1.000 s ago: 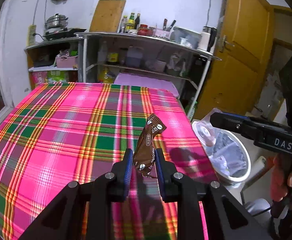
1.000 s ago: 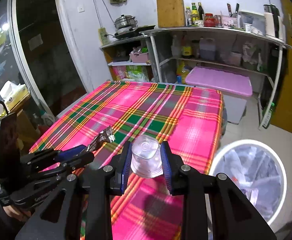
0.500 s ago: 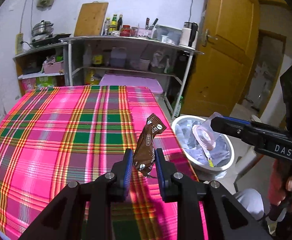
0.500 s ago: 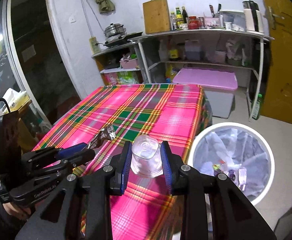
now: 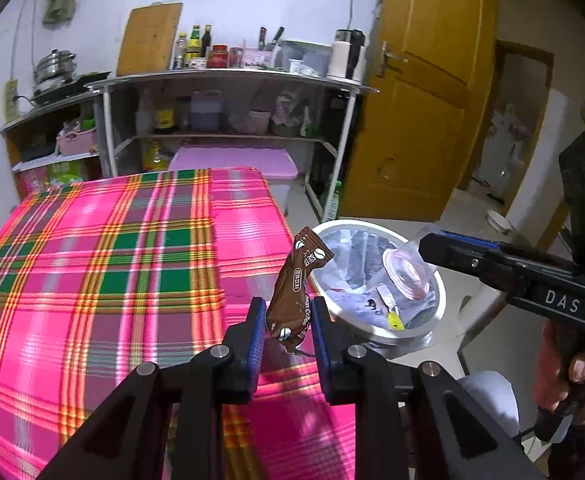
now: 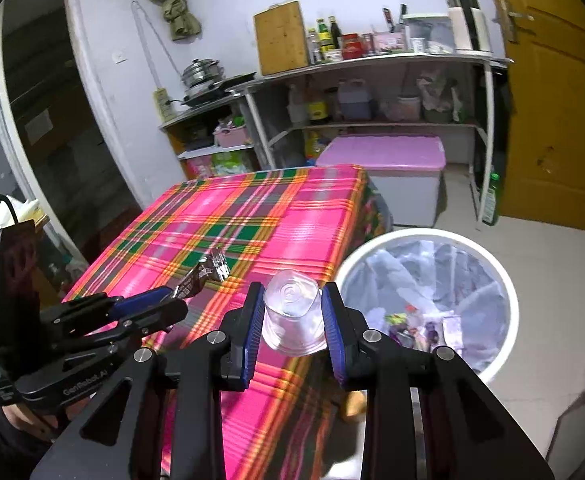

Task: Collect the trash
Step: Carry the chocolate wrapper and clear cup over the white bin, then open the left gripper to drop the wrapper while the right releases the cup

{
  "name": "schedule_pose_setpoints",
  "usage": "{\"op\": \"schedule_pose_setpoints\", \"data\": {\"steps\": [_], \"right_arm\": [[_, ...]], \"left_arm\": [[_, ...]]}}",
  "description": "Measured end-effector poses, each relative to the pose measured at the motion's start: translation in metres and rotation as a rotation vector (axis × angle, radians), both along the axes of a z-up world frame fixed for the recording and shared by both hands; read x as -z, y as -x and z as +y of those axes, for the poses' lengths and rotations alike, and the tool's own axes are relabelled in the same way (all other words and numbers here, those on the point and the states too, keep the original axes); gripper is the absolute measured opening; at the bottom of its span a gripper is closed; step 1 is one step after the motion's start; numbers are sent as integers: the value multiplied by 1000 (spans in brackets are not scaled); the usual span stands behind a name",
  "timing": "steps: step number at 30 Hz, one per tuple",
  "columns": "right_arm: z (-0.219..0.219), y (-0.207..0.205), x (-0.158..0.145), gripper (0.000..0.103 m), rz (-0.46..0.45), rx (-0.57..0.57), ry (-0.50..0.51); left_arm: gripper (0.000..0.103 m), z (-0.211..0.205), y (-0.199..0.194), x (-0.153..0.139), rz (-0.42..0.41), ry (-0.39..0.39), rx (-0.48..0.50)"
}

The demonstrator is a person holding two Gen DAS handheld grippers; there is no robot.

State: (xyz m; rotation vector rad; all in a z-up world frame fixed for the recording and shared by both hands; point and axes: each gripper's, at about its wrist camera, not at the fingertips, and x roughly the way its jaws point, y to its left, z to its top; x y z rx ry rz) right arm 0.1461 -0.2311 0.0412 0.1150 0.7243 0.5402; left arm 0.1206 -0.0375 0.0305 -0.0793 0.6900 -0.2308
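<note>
Left gripper (image 5: pixel 285 322): jaws narrow, clamped on the lower part of a brown coffee sachet (image 5: pixel 297 286); its top sticks up past the jaws.
Sachet handling: looks light, soft and crinkly; a low pinch across the flat faces probably holds it.
Right gripper (image 6: pixel 292 318): jaws closed on a clear plastic cup (image 6: pixel 292 312), base pointing away.
Cup handling: likely light, thin-walled, slippery, easily crushed; side walls suit a gentle grip.
Bin (image 6: pixel 504 288): beyond and right of the right jaws, beside the counter (image 5: pixel 92 264).

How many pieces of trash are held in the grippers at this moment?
2. A brown coffee wrapper is in the left gripper; a clear plastic cup is in the right gripper.
</note>
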Motion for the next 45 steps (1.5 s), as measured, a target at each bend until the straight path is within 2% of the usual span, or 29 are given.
{"op": "schedule_pose_setpoints", "data": {"steps": [14,34,45], "right_arm": [[-49,-16,18,30,42,120,15],[-84,-51,62,30,155,207,7],[-89,-74,84,31,221,208,-5]], "left_arm": [[23,-46,-35,10,20,-11,91],[23,-88,-95,50,113,-29,163],[23,-101,-124,70,167,-36,176]]}}
